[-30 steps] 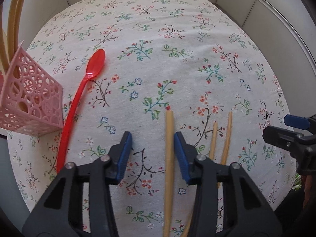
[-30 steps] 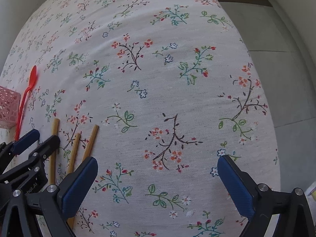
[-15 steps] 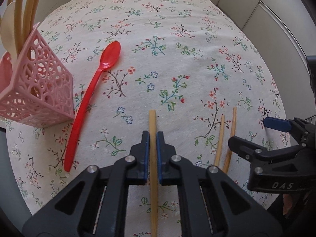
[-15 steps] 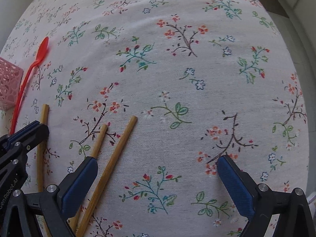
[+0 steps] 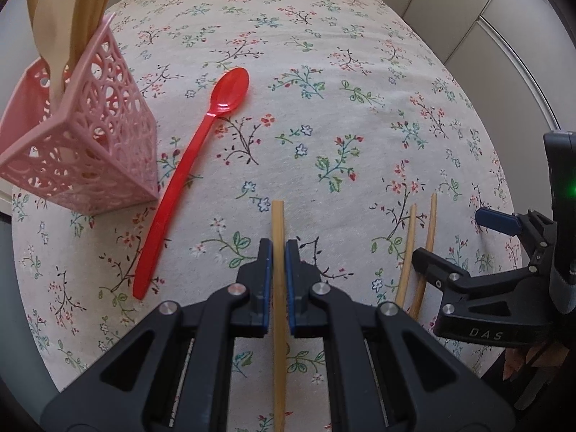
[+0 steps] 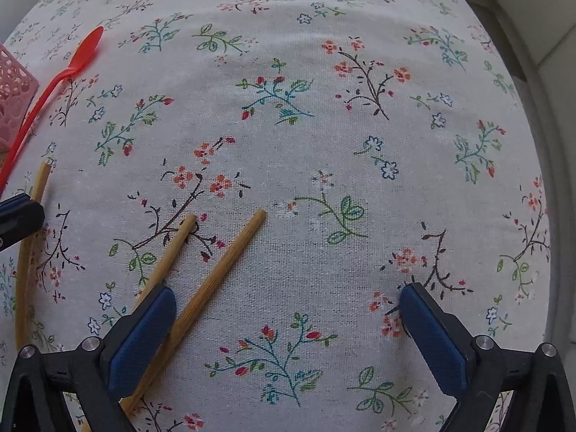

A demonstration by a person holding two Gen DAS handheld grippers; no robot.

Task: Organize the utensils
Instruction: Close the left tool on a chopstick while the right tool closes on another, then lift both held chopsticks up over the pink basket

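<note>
My left gripper (image 5: 278, 248) is shut on a pale wooden chopstick (image 5: 277, 219), whose tip sticks out ahead of the blue pads over the flowered tablecloth (image 5: 324, 90). A red plastic spoon (image 5: 187, 176) lies to its left, beside a pink lattice utensil holder (image 5: 90, 151) with cream spoons and sticks standing in it. My right gripper (image 6: 288, 293) hangs open just above the cloth. Two more chopsticks lie there: one (image 6: 223, 262) runs just inside its left finger, the other (image 6: 169, 255) passes under that finger. Nothing is gripped on the right.
The cloth-covered table is round and its edge drops off close behind both grippers and to the right (image 6: 532, 82). Grey padded wall panels (image 5: 468, 18) stand behind it. My right gripper's body (image 5: 486, 288) sits close to the left one.
My left gripper's jaws closed on the single chopstick, and the pink holder has come nearer in its view. My right gripper came down closer over the pair of chopsticks, still open.
</note>
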